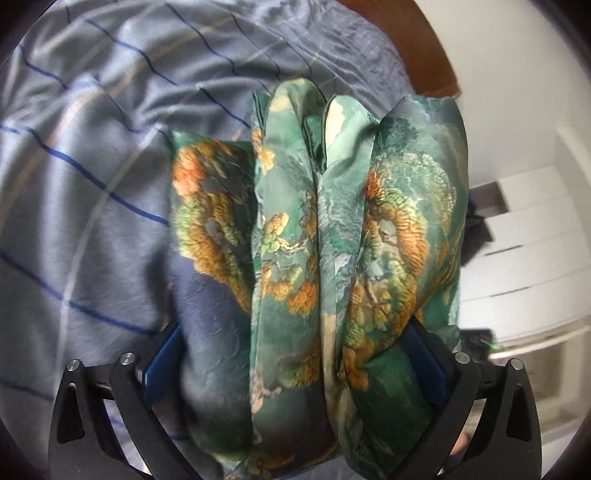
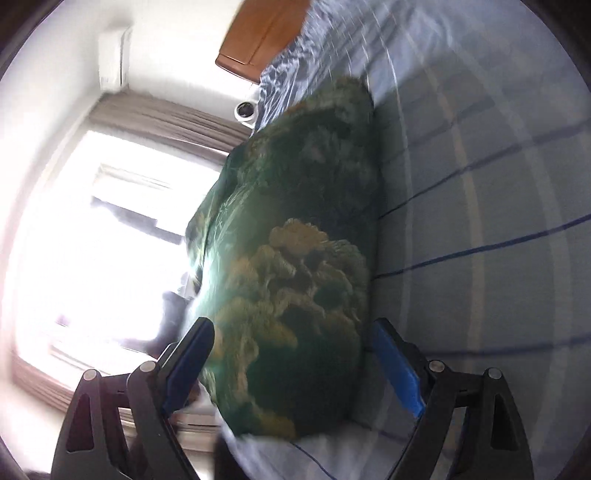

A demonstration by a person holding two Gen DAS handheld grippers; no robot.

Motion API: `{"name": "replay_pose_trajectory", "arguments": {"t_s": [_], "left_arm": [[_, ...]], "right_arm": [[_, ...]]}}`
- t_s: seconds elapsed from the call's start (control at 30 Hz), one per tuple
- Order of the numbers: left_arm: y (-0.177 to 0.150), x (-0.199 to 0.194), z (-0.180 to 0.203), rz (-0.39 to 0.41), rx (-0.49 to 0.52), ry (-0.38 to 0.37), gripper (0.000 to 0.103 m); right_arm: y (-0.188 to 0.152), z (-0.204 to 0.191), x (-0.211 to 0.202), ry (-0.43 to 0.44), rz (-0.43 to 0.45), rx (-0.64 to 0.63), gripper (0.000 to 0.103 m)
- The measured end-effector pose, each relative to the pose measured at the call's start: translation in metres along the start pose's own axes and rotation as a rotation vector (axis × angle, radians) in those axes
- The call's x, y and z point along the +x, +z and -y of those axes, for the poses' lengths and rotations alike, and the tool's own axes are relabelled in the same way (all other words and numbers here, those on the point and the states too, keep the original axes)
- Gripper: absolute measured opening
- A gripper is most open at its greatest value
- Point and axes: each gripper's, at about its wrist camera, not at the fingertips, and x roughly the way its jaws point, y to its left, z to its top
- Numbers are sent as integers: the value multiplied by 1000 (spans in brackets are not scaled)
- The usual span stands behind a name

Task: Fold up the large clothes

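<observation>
A green silky garment (image 1: 317, 236) with orange and cream print is folded into a thick bundle of several layers over the bed. My left gripper (image 1: 295, 347) has its jaws wide around the near end of the bundle, blue pads pressing both sides, and holds it. In the right wrist view the same garment (image 2: 295, 258) fills the middle. My right gripper (image 2: 295, 354) has its jaws wide apart around the bundle; the left pad (image 2: 192, 358) touches the cloth, the right pad (image 2: 397, 369) stands just off it.
A grey bedsheet (image 1: 92, 184) with blue and cream stripes covers the bed under the garment. A wooden headboard (image 2: 262, 33) is at the far end. White drawers (image 1: 532, 236) stand right of the bed. A bright window (image 2: 110, 240) and an air conditioner (image 2: 114, 55) lie beyond.
</observation>
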Motion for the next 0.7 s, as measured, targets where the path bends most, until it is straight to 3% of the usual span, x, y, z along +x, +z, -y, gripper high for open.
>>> {"name": "replay_pose_trajectory", "arguments": {"t_s": [0.1, 0.23, 0.33, 0.43, 0.7], "left_arm": [[4, 9, -5, -16, -22, -56, 103], [6, 16, 4, -21, -14, -24, 102], [0, 6, 25, 21, 40, 39, 76], [-7, -5, 39, 47, 76, 59, 64], [-17, -29, 87, 112, 179, 61, 60]], "right_arm": [[9, 13, 24, 44, -4, 45, 90], [17, 7, 47, 38, -51, 32, 94], [17, -22, 58, -62, -103, -124, 91], [9, -53, 54, -100, -97, -288, 81], [-3, -108, 25, -134, -18, -507, 76]]}}
